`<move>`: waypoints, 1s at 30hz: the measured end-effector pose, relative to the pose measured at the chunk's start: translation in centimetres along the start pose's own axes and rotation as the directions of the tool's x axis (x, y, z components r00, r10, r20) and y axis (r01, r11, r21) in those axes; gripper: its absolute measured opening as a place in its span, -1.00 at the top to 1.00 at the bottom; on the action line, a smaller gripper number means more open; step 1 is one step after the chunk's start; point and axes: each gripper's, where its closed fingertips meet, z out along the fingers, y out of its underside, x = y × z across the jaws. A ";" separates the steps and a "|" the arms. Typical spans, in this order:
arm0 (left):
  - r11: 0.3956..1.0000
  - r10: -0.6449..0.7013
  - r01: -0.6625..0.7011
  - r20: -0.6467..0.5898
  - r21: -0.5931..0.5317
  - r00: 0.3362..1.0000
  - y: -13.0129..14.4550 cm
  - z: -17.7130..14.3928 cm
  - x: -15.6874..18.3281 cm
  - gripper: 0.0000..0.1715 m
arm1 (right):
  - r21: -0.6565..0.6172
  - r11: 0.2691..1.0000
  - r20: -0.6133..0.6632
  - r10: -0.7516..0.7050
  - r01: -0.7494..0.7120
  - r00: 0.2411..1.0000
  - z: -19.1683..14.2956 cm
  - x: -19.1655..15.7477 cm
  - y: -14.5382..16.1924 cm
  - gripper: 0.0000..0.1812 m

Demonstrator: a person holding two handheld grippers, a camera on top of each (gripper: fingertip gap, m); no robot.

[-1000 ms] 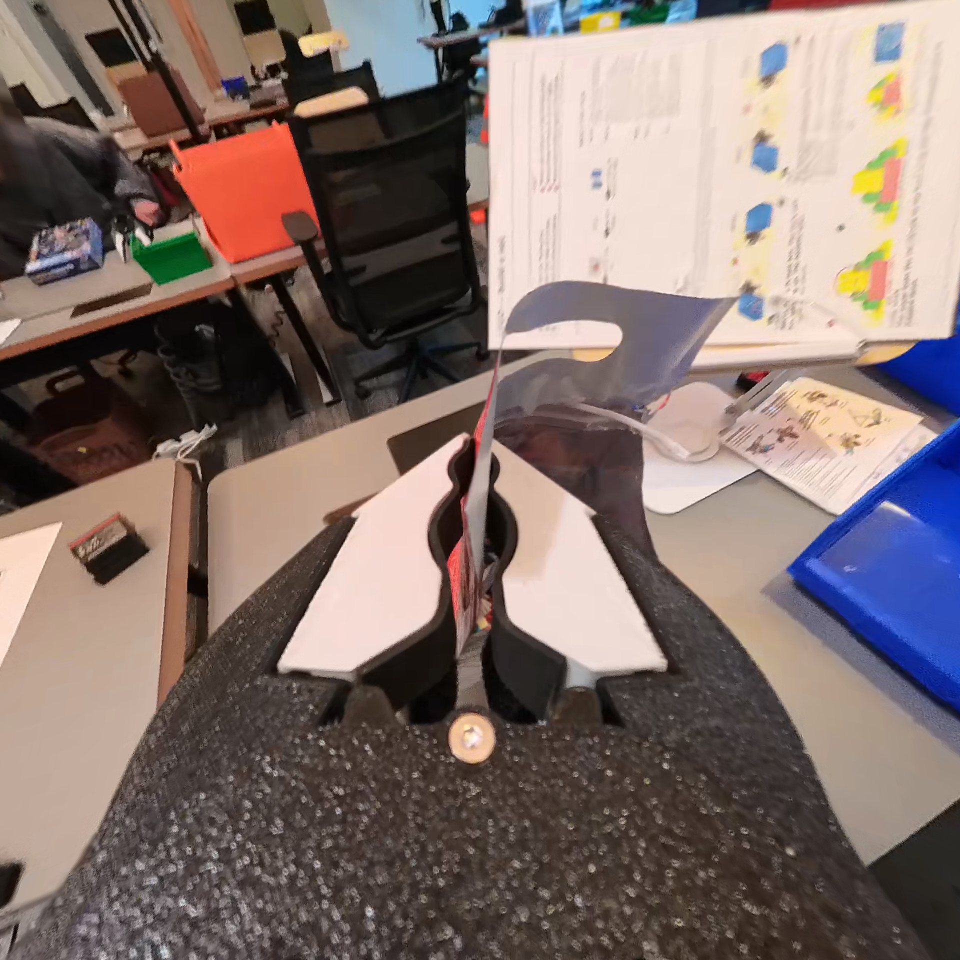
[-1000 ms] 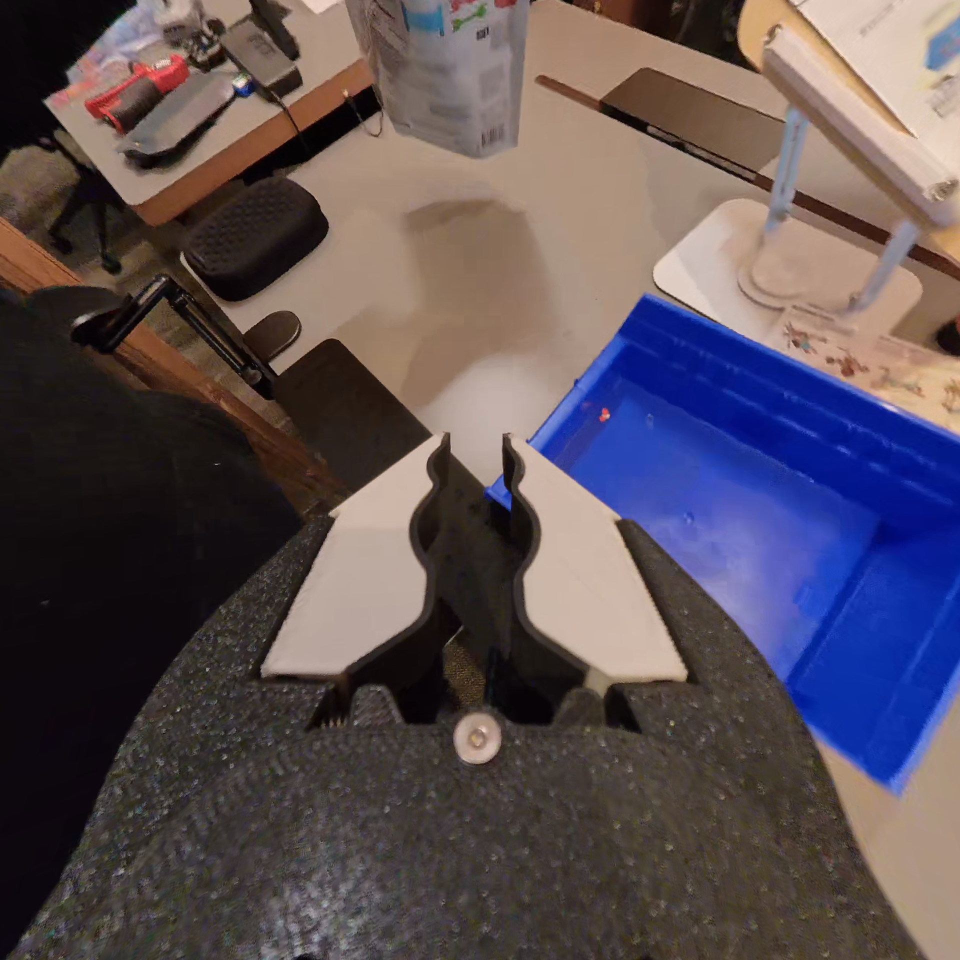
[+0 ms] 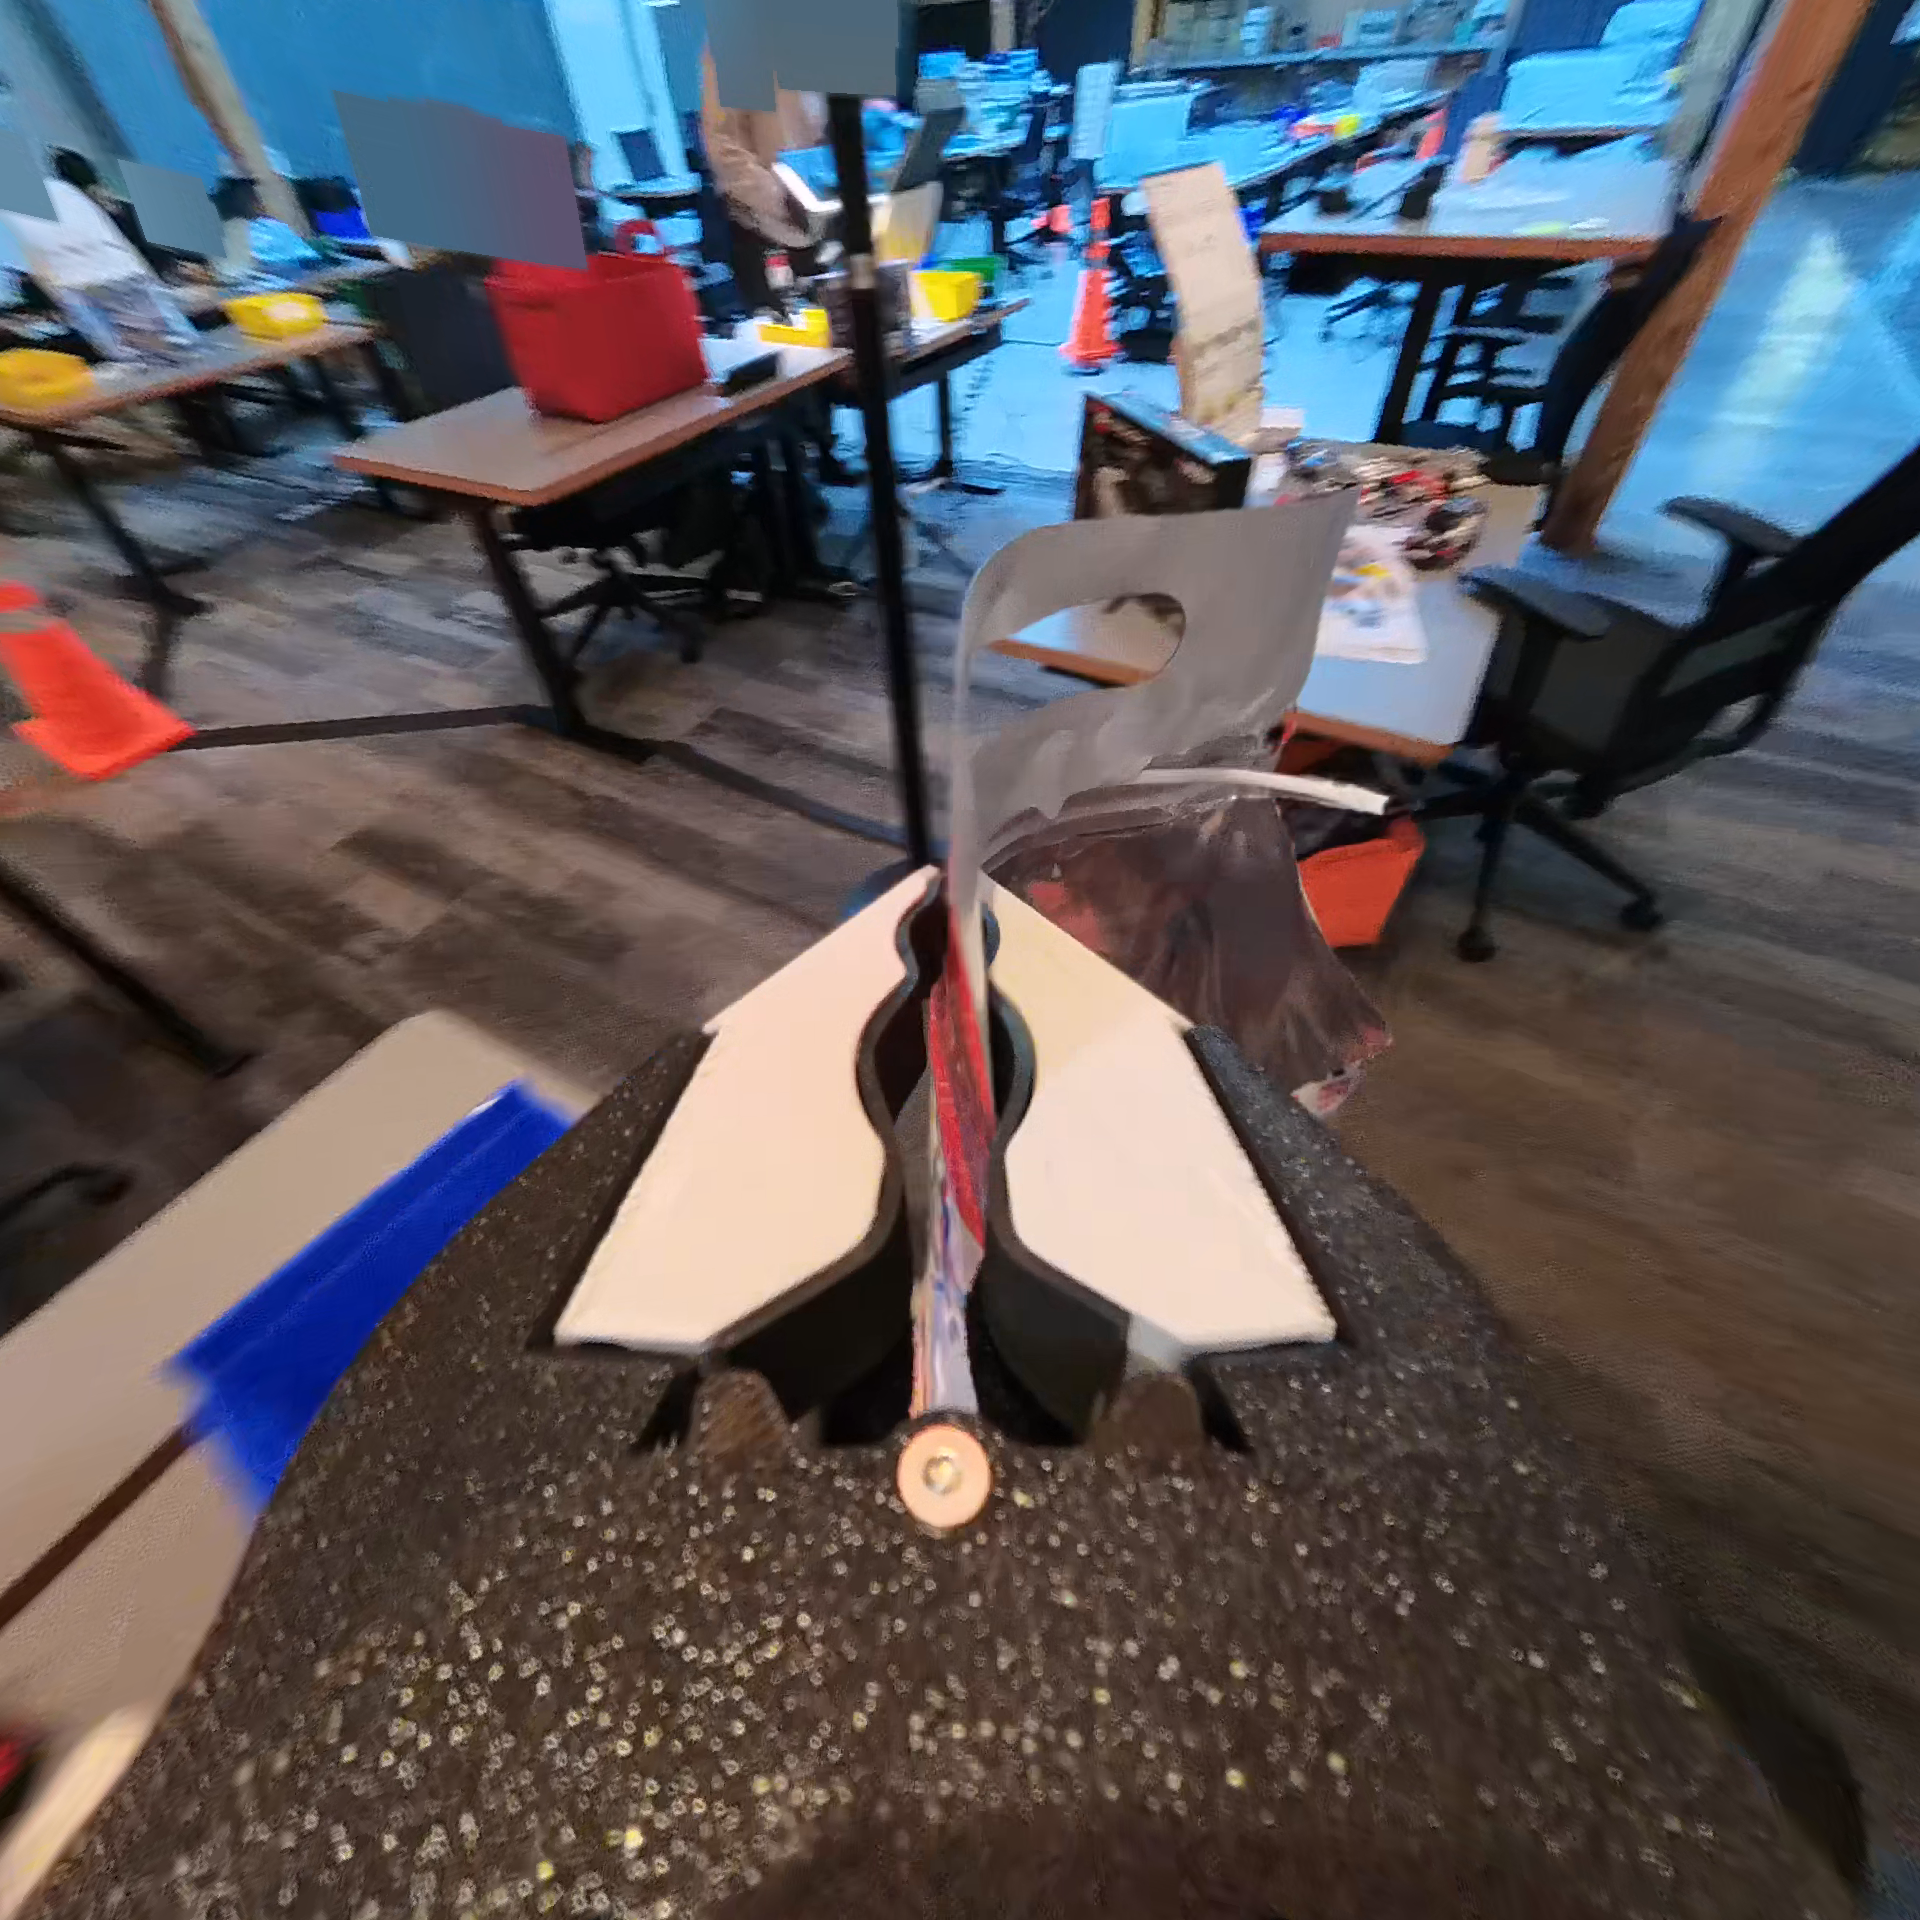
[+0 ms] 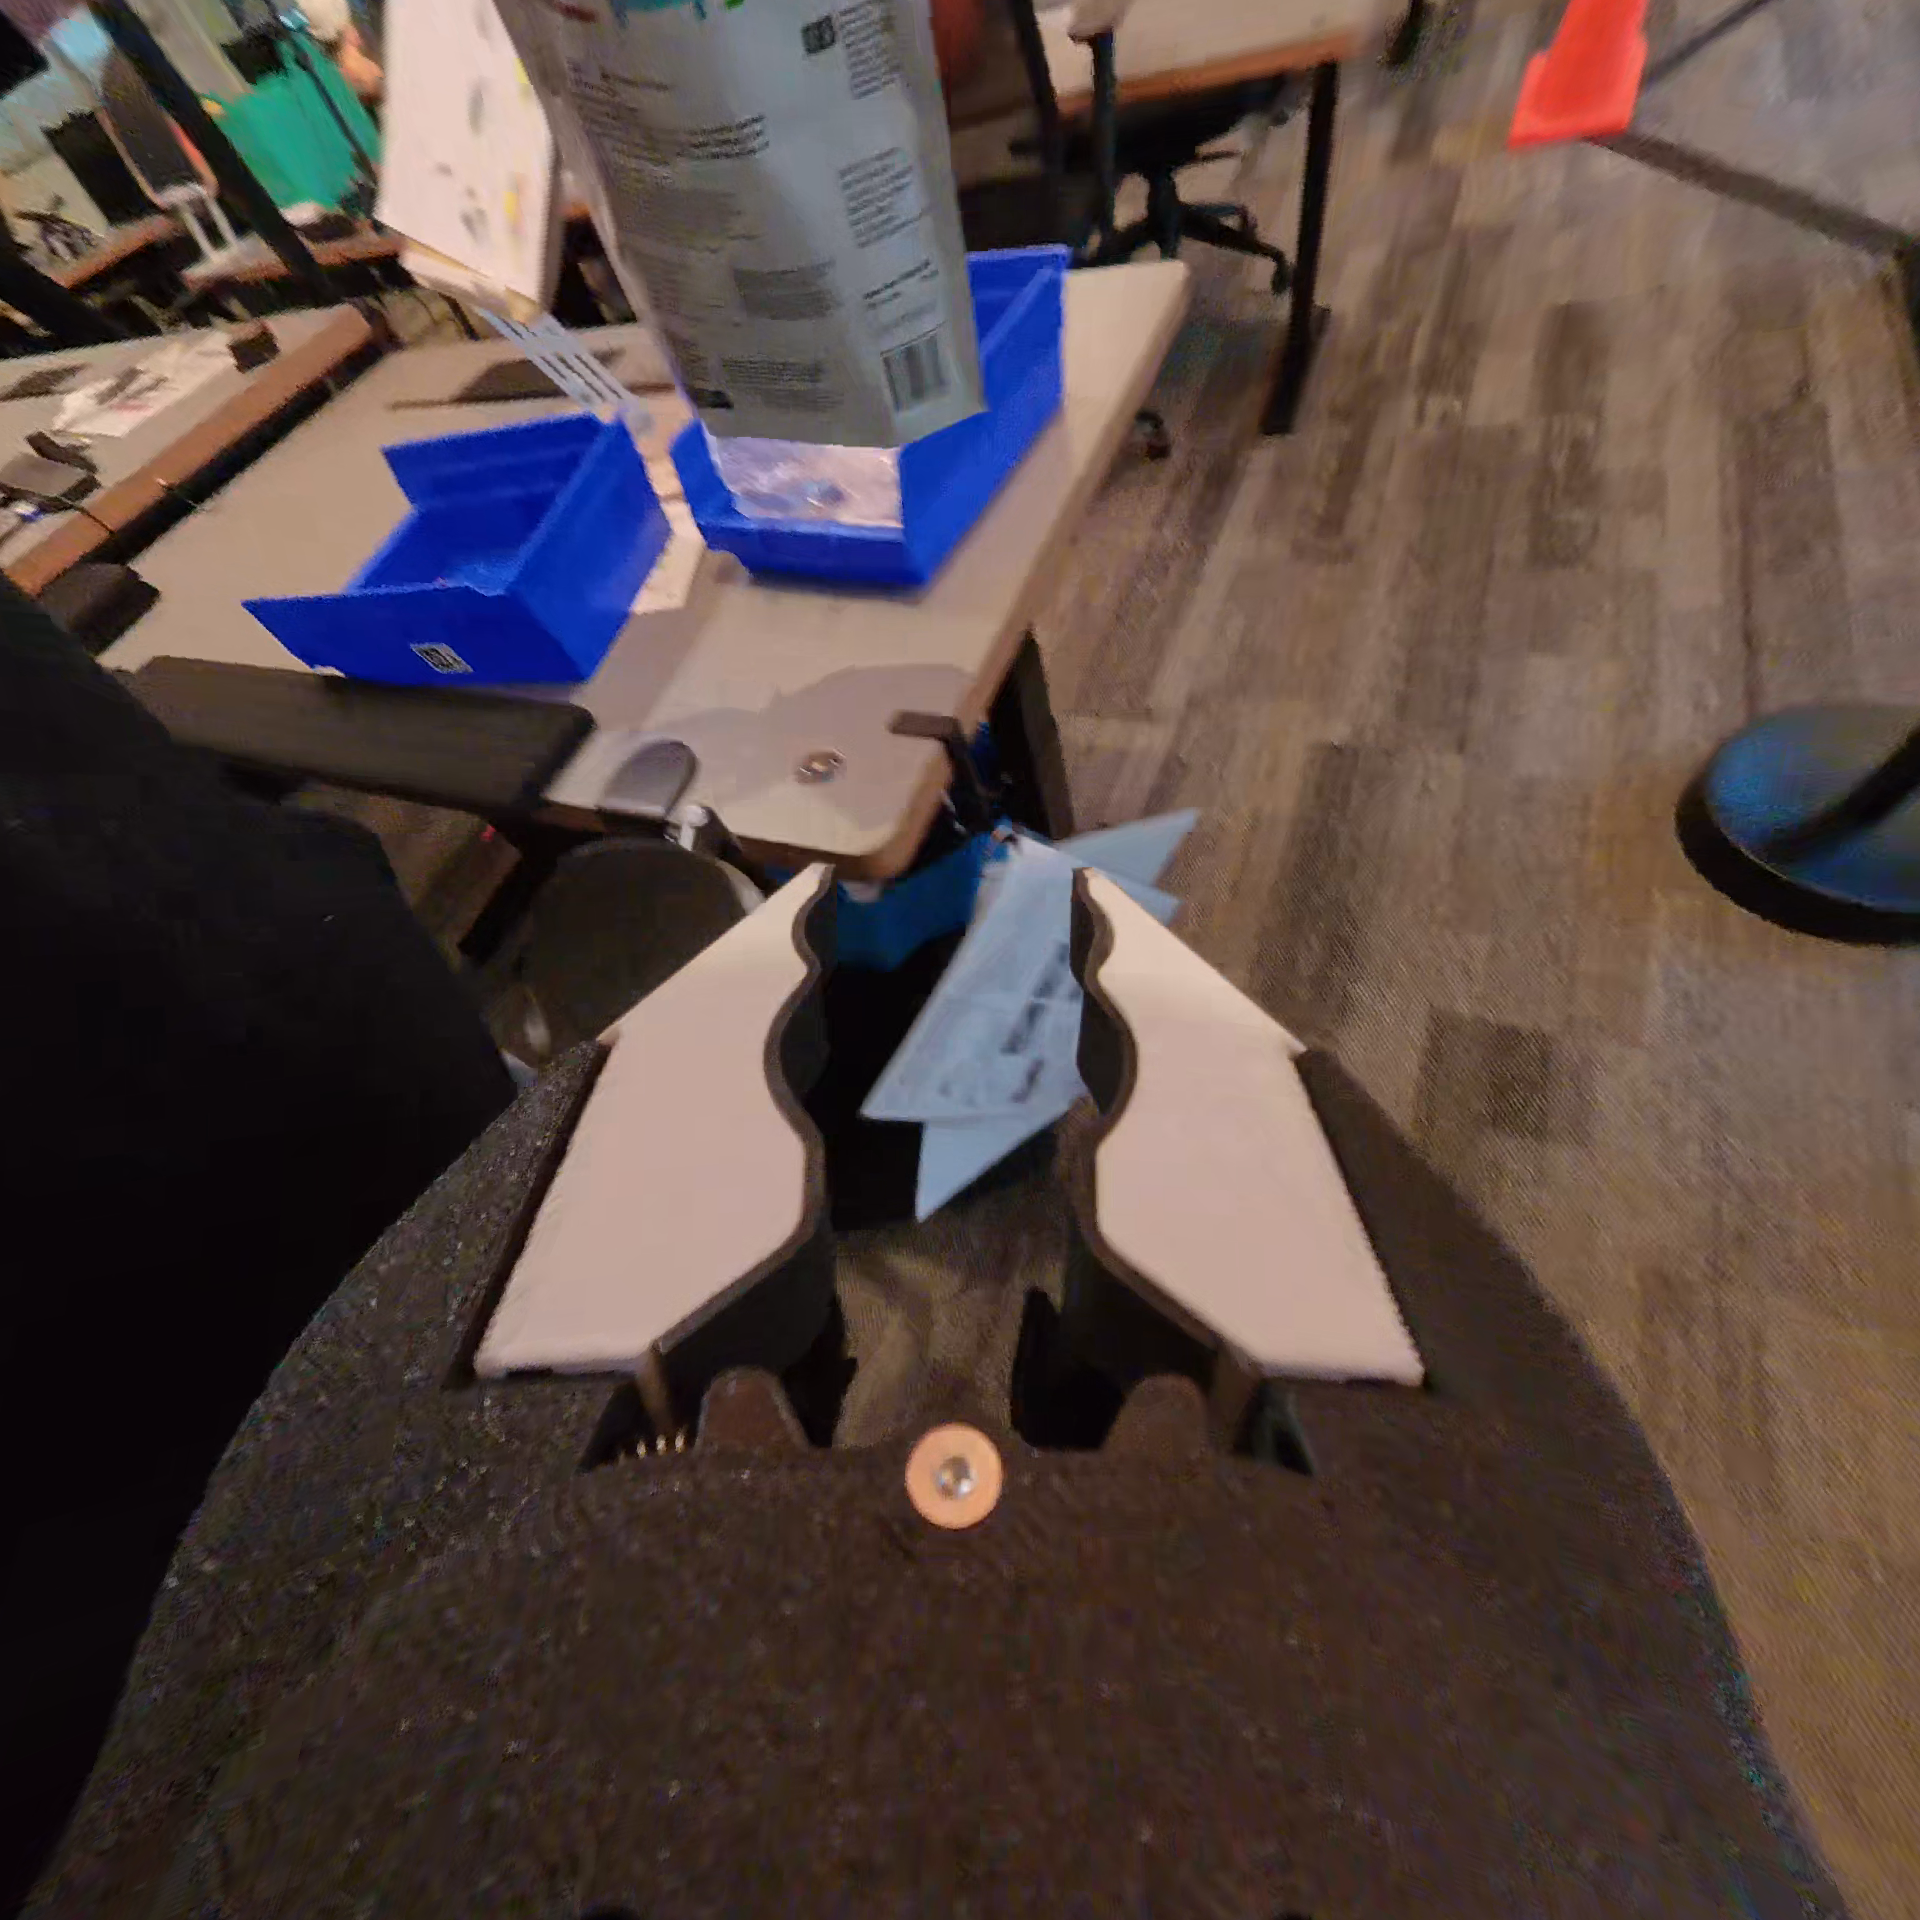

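Left gripper (image 3: 958, 914) clamped tight on torn silver foil pouch (image 3: 1143, 665), held up in air, hanging above blue plastic bins (image 4: 499, 561) on grey table (image 4: 810, 675). Right gripper (image 4: 951, 904) spread wide, gripping nothing, above pale folded paper sheets (image 4: 997, 1029) on floor.

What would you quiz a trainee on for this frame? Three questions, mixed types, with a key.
1. True or false: the left gripper is shut on the foil pouch.
2. Pick one. The right gripper is: A) open and holding nothing; B) shut on the pouch; C) shut on a cup.
3. Fill in the blank: in the right wrist view, the pouch hangs over a ____ bin that sits on the grey table.

Key: 1 true; 2 A; 3 blue.
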 end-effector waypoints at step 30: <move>0.942 -0.334 0.336 0.109 -0.005 0.936 7.3 39.3 -5.6 1.00 | -0.349 0.914 0.333 -0.086 0.207 0.939 20.6 39.0 -16.6 0.45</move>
